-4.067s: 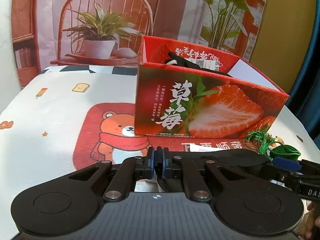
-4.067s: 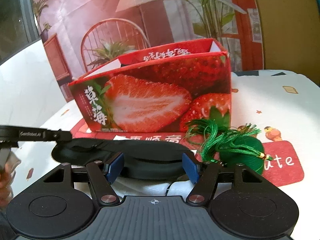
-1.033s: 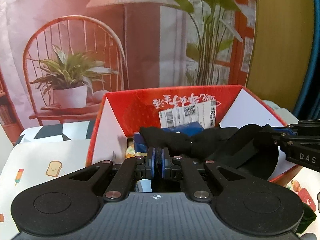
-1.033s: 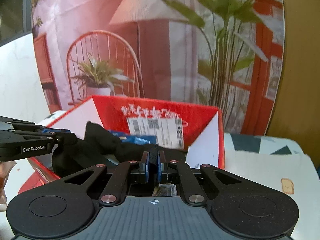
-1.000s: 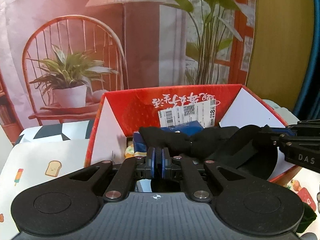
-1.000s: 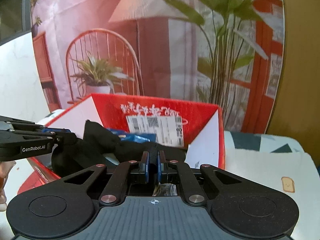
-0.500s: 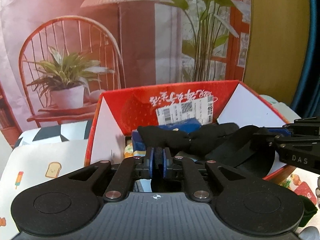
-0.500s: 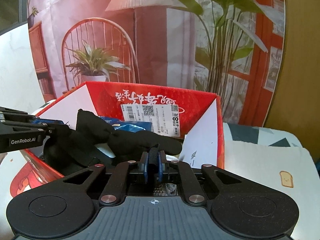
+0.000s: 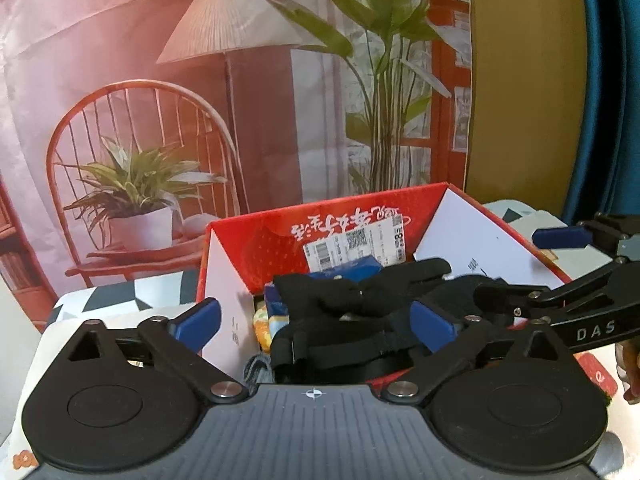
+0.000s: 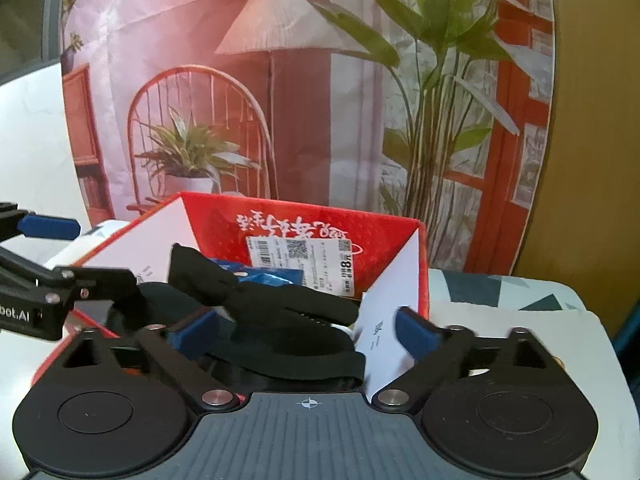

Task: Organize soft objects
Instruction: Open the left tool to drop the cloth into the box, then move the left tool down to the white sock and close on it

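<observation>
black strapped mask (image 9: 360,320), inside red box (image 9: 352,216)

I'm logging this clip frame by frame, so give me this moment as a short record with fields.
left gripper: open, above the box
right gripper: open, above the box
black sleep mask: lying in the box, held by neither gripper
red strawberry box: open top, white shipping label on far inner wall
blue packet: in box, under the mask

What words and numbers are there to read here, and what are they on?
"DAS": white letters on the right tongs, cut off by the picture's edge.
"bot.AI": white letters on the left tongs, start cut off.
"8": big digit on the white sticker; its small print and codes are too tiny.
White brush writing on the red box: upside down, unreadable.
</observation>
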`<move>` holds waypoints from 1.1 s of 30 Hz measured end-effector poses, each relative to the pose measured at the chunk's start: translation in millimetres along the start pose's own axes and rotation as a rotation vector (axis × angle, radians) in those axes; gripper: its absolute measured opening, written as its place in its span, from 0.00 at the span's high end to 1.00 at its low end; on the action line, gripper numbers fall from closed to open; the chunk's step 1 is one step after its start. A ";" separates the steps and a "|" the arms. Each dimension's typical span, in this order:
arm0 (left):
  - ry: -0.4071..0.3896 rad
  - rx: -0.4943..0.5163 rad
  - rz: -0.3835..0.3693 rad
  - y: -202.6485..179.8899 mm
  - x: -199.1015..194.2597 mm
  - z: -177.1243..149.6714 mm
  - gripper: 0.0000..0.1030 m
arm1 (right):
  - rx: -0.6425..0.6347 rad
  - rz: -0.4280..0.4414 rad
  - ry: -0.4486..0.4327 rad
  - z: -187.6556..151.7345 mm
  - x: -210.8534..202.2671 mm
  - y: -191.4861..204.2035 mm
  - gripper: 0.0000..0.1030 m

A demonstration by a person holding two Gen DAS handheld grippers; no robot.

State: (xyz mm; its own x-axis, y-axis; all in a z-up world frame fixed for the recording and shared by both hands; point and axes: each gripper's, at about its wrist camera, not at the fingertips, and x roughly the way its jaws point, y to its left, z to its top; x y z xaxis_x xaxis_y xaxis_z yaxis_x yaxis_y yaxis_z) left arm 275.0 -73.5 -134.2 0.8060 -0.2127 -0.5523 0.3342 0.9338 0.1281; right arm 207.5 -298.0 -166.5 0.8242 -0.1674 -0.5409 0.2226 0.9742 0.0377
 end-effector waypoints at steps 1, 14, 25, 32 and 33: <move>0.002 0.003 0.002 -0.7 -3.4 -2.4 0.00 | 0.002 0.002 -0.002 -0.6 -2.3 0.9 0.01; 0.014 -0.076 0.029 11.0 -42.4 -35.7 0.00 | 0.018 0.017 -0.008 -20.7 -30.8 13.6 0.01; 0.029 -0.136 0.044 18.0 -65.8 -79.9 0.00 | 0.069 0.057 -0.014 -60.9 -58.0 27.8 0.01; 0.063 -0.195 0.041 20.2 -73.3 -112.1 0.00 | 0.095 0.066 -0.017 -92.5 -72.6 37.1 0.00; 0.069 -0.204 0.041 20.0 -73.8 -116.7 0.00 | 0.105 0.067 -0.011 -98.0 -73.4 37.2 0.00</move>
State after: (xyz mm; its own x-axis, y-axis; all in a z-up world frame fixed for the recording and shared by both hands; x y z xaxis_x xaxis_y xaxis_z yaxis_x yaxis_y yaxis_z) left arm 165.2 -5.5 -187.0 0.7793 -0.1598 -0.6059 0.1904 0.9816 -0.0139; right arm 104.3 -234.7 -207.7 0.8446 -0.1047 -0.5251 0.2196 0.9622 0.1613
